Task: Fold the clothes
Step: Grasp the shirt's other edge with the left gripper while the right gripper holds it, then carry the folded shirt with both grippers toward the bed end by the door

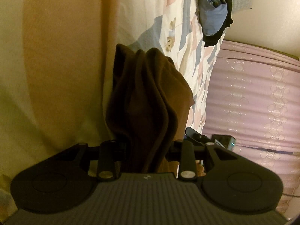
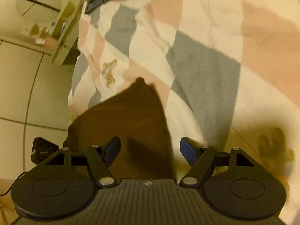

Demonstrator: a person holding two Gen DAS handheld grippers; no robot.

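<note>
Left gripper (image 1: pixel 148 146) clenches a bunched brown garment (image 1: pixel 148 93); right gripper (image 2: pixel 150 150) stands released above the same cloth.

Behind everything lies a patchwork bedspread (image 2: pixel 196 37) in white, pink and grey-blue, with the brown garment (image 2: pixel 127 121) draped on it near its edge, over a tiled floor (image 2: pixel 28 93). A lilac quilted cover (image 1: pixel 253 93) shows to the right in the left wrist view, and blue and black clothes (image 1: pixel 213 18) lie at the far end. Blue pads (image 2: pixel 112 148) on the right gripper stay apart, touching no fabric.
</note>
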